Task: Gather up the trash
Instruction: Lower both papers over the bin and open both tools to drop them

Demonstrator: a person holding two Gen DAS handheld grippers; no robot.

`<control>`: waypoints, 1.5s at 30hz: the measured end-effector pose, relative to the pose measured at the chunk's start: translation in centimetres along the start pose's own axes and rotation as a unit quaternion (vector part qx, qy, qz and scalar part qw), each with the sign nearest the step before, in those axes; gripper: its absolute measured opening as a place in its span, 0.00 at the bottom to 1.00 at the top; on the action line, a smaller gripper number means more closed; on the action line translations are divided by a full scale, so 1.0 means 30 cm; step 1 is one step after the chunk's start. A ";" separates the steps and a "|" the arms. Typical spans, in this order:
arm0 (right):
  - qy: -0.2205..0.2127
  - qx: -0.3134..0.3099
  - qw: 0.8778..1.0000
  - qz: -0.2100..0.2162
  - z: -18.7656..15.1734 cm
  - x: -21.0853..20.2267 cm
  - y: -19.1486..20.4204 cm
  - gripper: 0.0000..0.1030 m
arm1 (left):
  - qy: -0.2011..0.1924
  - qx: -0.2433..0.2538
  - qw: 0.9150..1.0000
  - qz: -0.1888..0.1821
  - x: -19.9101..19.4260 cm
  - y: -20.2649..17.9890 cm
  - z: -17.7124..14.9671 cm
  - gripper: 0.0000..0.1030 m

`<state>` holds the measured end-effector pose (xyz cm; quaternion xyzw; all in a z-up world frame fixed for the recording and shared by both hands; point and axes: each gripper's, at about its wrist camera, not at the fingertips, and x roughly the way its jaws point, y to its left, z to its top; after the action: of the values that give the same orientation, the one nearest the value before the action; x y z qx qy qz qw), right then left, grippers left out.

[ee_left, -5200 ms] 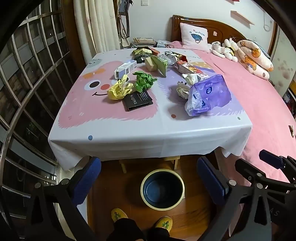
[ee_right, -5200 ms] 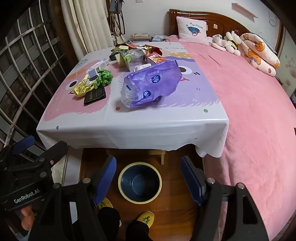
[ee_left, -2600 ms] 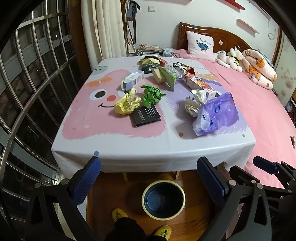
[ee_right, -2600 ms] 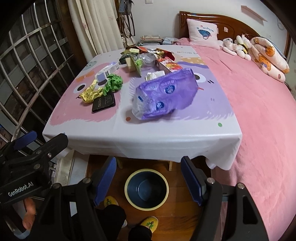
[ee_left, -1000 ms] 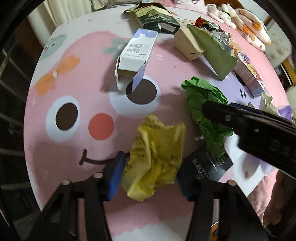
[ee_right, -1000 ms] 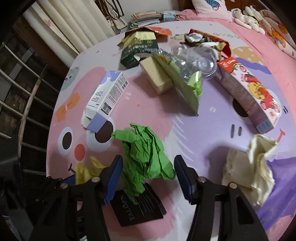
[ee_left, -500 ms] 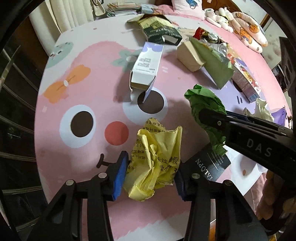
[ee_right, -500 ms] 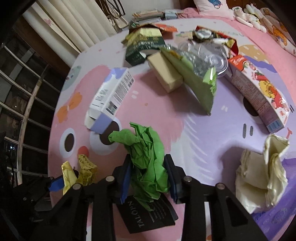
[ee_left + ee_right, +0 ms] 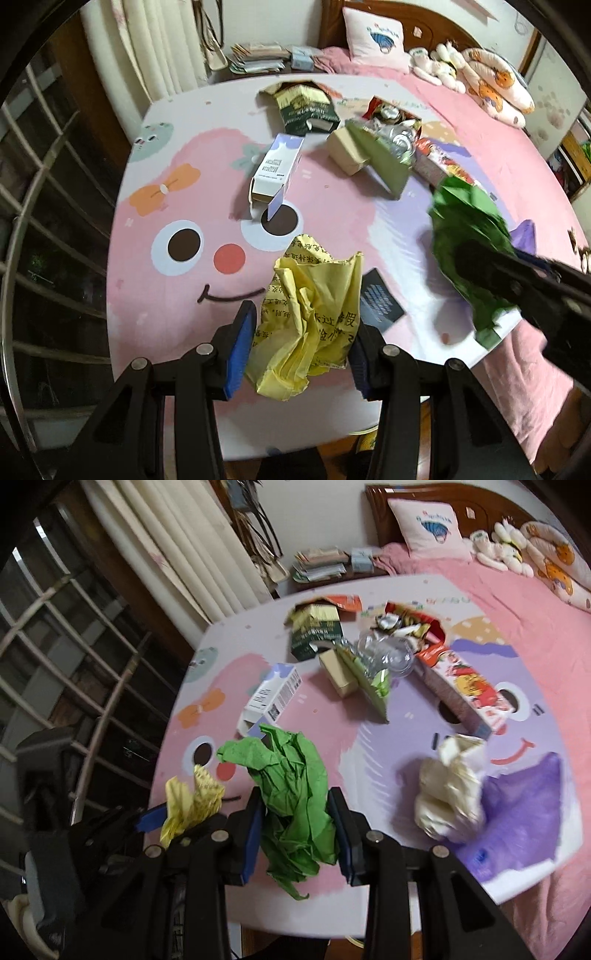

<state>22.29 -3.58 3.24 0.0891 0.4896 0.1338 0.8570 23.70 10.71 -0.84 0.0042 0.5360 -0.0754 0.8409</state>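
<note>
My left gripper [image 9: 300, 345] is shut on a crumpled yellow paper [image 9: 310, 317] and holds it above the near part of the table. My right gripper [image 9: 295, 834] is shut on a crumpled green paper [image 9: 291, 794], also lifted off the table. The green paper [image 9: 467, 236] and the right gripper show at the right of the left wrist view. The yellow paper [image 9: 194, 797] shows at the left of the right wrist view.
On the cartoon tablecloth [image 9: 177, 206] lie a white box [image 9: 275, 171], a black card [image 9: 380, 301], a tan box [image 9: 345, 153], green cartons [image 9: 306, 107], a red carton [image 9: 461, 690], a cream wad [image 9: 450, 786] and a purple bag [image 9: 524, 812]. A pink bed [image 9: 535, 602] lies right.
Both grippers have closed on their papers and lifted them off the table, pulling back toward the near edge. The black card now lies uncovered.
</note>
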 end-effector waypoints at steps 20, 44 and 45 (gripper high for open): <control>0.010 -0.076 0.997 0.013 -0.433 -0.413 -0.288 0.33 | -0.044 -0.064 0.997 0.012 -0.250 -0.449 -0.457 0.44; 0.154 0.085 0.984 -0.010 -1.059 0.397 -0.669 0.34 | 0.125 -0.036 0.991 -0.011 0.542 -0.499 -0.920 0.45; 0.158 0.087 0.984 -0.012 -1.080 0.435 -0.683 0.34 | 0.128 -0.036 0.991 -0.011 0.587 -0.497 -0.935 0.45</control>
<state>3.56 -18.19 -29.57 0.1350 0.6293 0.0928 0.7597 3.78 -3.72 -27.55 -0.0220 0.6415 -0.0644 0.7641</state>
